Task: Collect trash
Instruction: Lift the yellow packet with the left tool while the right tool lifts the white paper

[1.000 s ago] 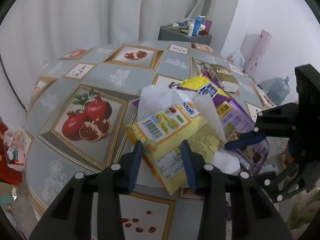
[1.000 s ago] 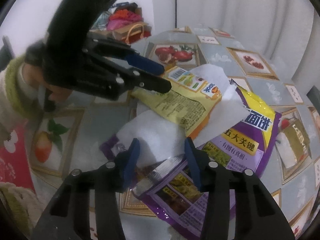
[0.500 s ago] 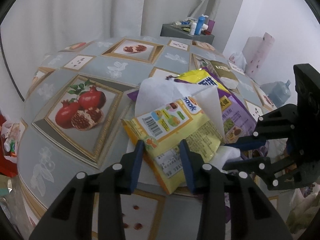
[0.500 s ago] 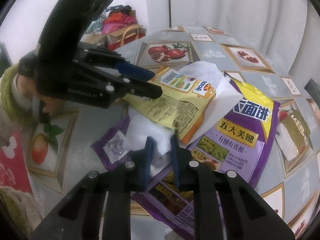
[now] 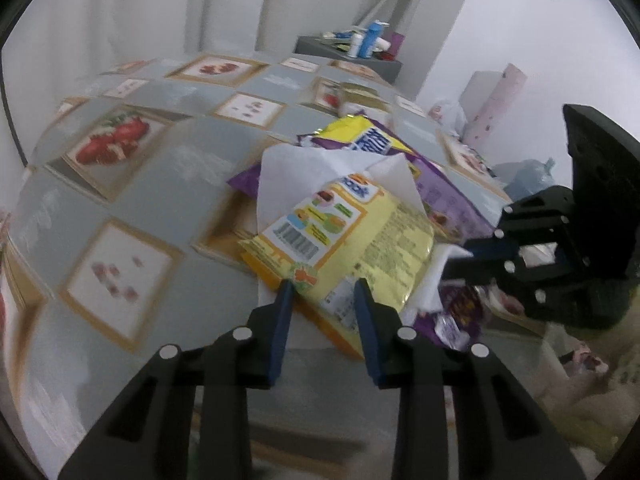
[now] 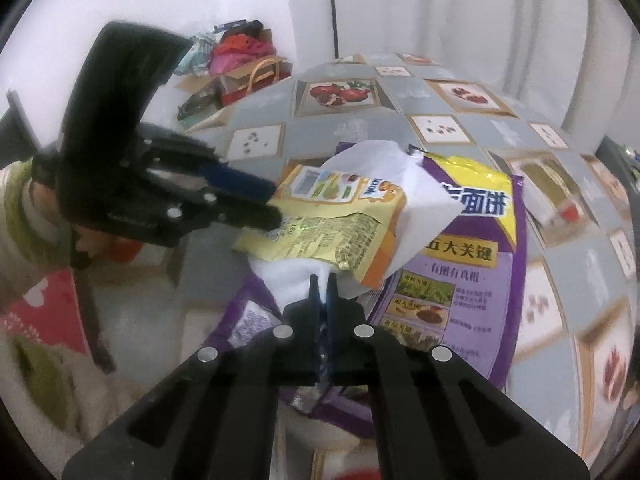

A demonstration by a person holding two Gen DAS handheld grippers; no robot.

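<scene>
Trash pile at centre frame on the worktop (image 5: pixel 168 184): yellow wrapper (image 5: pixel 360 248) over white paper (image 6: pixel 420 200) and a purple bag (image 6: pixel 472 264).
Left gripper (image 5: pixel 322 294) fingers are closing around the yellow wrapper's corner; right gripper (image 6: pixel 322 280) fingers are pinched together on the purple bag's edge.

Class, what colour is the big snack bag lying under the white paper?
Purple with a yellow top, the big snack bag shows best in the right wrist view.

The left gripper (image 5: pixel 323 285) points down at a slant, its blue jaws closing with the edge of a yellow wrapper (image 5: pixel 352 240) between them; the right gripper (image 6: pixel 321 280) angles down likewise, its jaws pinched tight on white paper (image 6: pixel 296 276).
</scene>
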